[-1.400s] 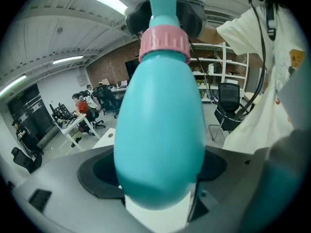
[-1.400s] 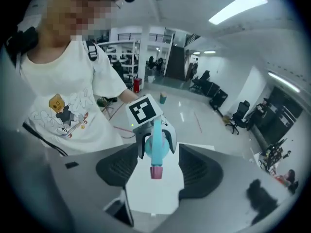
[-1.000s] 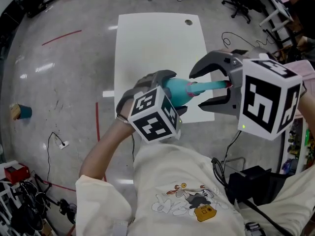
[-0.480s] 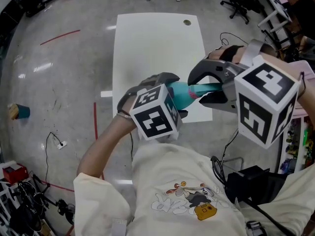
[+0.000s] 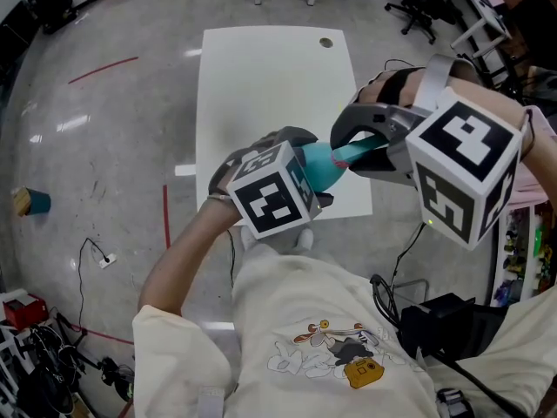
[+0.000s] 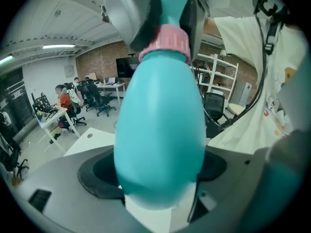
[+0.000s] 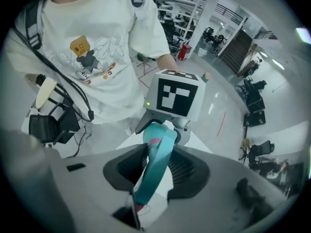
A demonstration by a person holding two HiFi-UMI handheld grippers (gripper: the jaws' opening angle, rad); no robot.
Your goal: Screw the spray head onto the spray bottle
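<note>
A teal spray bottle is held in the air over the near edge of the white table. My left gripper is shut on its round body. A pink collar sits at the bottle's neck, with the teal spray head on top of it. My right gripper reaches in from the right, and its jaws have just been closing with the spray head between them. The pads now lie against the head. Behind the head, the right gripper view shows the left gripper's marker cube.
The table has a small round hole at its far edge. Office chairs stand beyond it. On the floor are red tape lines, a small blue-and-tan object at the left, and a black box with cables at the lower right.
The right gripper has rolled about its axis, turning its marker cube, and its jaws have narrowed around the spray head. The left gripper and bottle have barely shifted.
</note>
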